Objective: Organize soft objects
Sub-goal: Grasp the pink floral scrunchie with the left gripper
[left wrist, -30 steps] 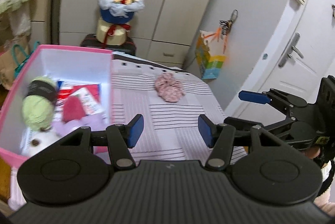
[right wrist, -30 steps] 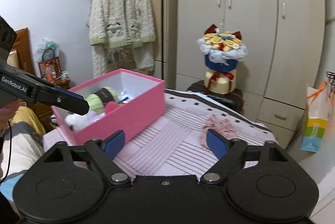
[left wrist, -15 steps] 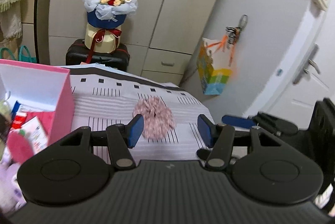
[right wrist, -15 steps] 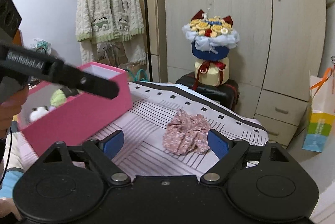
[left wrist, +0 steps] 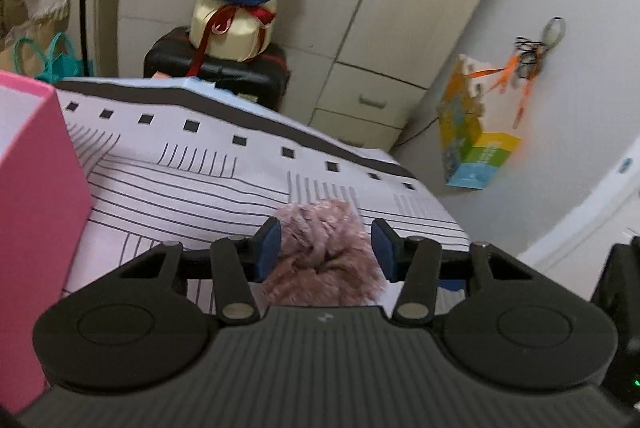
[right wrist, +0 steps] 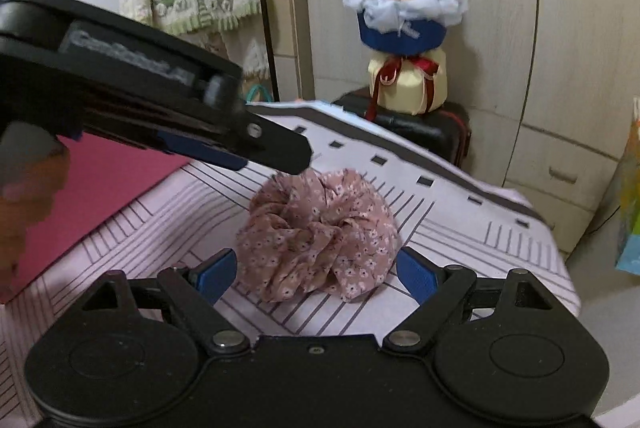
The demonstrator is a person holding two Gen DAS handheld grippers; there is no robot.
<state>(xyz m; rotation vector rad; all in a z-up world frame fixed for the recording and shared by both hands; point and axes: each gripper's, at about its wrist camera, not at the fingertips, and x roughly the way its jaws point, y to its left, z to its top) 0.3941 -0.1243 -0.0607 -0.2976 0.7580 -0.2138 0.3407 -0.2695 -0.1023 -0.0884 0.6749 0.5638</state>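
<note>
Step in hand: grasping floral scrunchie (right wrist: 320,234) on striped cloth (right wrist: 460,248). Left gripper (left wrist: 325,249) spread, straddling it; right gripper (right wrist: 316,270) spread, just short. Next: pinch, lift, carry to pink box (left wrist: 36,212).

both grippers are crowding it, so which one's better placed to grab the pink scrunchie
Left, probably. The left gripper is open with the floral scrunchie already between its fingers, and the pink box sits on its side. The right gripper is open too, just short of it.
</note>
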